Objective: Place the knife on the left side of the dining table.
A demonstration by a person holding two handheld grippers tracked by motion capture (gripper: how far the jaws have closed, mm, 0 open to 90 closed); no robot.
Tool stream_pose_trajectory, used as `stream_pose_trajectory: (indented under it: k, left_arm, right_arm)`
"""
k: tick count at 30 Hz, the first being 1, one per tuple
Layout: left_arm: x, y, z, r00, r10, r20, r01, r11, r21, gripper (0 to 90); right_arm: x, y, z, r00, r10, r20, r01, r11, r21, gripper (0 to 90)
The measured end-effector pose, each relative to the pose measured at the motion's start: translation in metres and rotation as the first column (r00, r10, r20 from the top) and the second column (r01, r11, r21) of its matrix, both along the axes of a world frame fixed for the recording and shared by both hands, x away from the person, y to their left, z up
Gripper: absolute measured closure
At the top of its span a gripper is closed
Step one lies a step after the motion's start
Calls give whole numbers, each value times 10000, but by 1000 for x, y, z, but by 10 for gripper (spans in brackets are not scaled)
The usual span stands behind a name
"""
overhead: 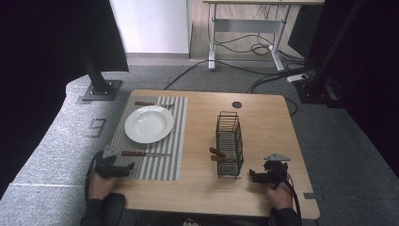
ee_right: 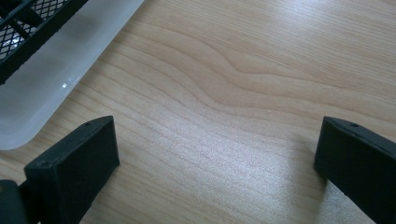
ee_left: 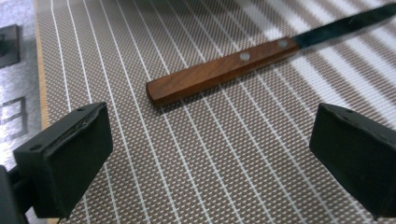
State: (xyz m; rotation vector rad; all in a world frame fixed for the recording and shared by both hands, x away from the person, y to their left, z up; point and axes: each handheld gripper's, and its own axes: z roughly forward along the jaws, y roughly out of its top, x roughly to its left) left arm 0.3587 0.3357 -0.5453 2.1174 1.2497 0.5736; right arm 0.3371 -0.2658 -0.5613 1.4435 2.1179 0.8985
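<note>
Both grippers [overhead: 123, 169] [overhead: 254, 176] low (fingers apart)

plate [overhead: 148, 124]: white
placemat [ee_left: 196, 154]: grey-brown weave, white stripes
knife [ee_left: 224, 70]: brown wooden handle
basket [overhead: 229, 143]: black mesh
worktop [ee_right: 243, 93]: pale wood grain
basket's contents [overhead: 217, 154]: apparently brown

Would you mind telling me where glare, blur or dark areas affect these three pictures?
High view: the side edges are nearly black, while the white plate is bright and short on detail. Left gripper view: the knife handle is sharp, but its blade and the placemat stripes beyond wash out and soften. Right gripper view: a pale sheen lies on the table, and the near tongs are soft.
</note>
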Motion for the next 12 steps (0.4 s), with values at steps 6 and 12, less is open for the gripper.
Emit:
stream_pose_trajectory:
  k: [6, 12]
  left_arm:
    - [3, 2, -3, 9978, 229, -621, -248, 9992, -299, 0]
    - [3, 2, -3, 9973, 282, -674, -306, 9989, -350, 0]
  right_arm:
    - [0, 0, 0, 10000, 1, 0, -1, 10000, 0, 0]
    - [0, 0, 0, 10000, 1, 1, -1, 10000, 2, 0]
